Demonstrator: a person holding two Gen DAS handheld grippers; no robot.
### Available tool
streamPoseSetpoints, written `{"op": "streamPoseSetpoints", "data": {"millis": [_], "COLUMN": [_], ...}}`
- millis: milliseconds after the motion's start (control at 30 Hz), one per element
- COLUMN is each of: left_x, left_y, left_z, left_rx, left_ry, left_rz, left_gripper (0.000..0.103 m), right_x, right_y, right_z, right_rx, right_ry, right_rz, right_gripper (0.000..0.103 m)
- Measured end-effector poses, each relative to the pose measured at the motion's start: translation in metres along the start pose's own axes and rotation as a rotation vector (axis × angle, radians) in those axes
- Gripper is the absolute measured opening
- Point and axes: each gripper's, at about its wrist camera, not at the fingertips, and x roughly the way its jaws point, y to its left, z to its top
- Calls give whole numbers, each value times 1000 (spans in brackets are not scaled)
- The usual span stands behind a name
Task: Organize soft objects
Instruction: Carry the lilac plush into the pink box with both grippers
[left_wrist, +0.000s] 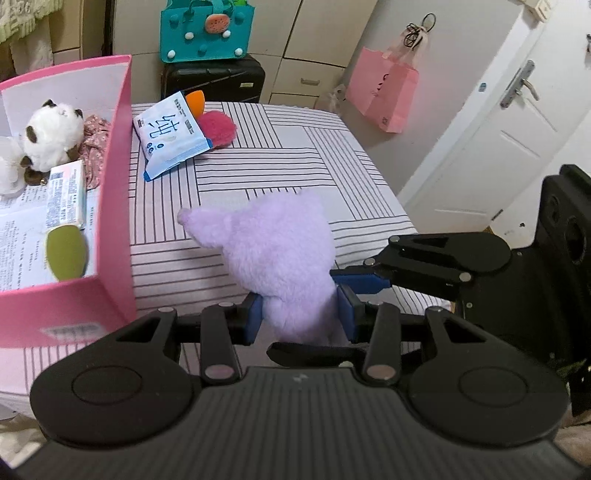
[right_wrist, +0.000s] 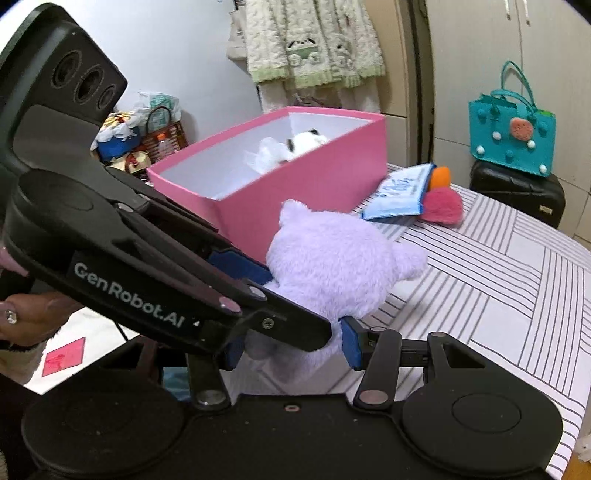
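Note:
A lilac plush toy (left_wrist: 273, 258) hangs over the striped bed, held from two sides. My left gripper (left_wrist: 300, 317) is shut on its lower body, blue pads pressed into the fur. From the right, the right gripper's blue finger (left_wrist: 364, 283) pushes into the toy's side. In the right wrist view the same lilac plush toy (right_wrist: 332, 269) sits between the pads of my right gripper (right_wrist: 291, 347), which is shut on it. The left gripper's blue finger (right_wrist: 240, 263) touches its left side. The pink box (left_wrist: 114, 184) stands just left of the toy.
The pink box (right_wrist: 295, 192) holds a white-and-brown plush (left_wrist: 51, 136), a tissue pack (left_wrist: 66, 199), a green item (left_wrist: 66, 254) and floral cloth (left_wrist: 96, 144). Behind lie a blue-white packet (left_wrist: 170, 136) and a red plush (left_wrist: 218, 125). Beyond the bed are a black suitcase (left_wrist: 214, 79), a teal bag (left_wrist: 207, 29) and a door (left_wrist: 517, 129).

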Motion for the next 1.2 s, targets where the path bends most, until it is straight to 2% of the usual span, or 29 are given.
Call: {"op": "streamPoseSetpoints", "data": {"millis": [233,667,1000,1200], "left_x": [-39,-87,-110,-109], "left_y": [-2,5,48,87], "left_z": [-9,-15,-5,8], "left_rx": [28,50,-3,-80], "left_ry": [-26,-114,-236,-240], "left_rz": [-11,31,72,91], "left_gripper": [41,41,41,41], "right_x": [-17,-24,5,39], "right_y": [30,69,81,81], "right_z": [10,32,74,99], "right_rx": [-66,-172,-212,-216], "right_ry": [-25,-98,-151,-135], "right_rz": [7,5,41,78], "right_gripper": [57,57,57,57]}}
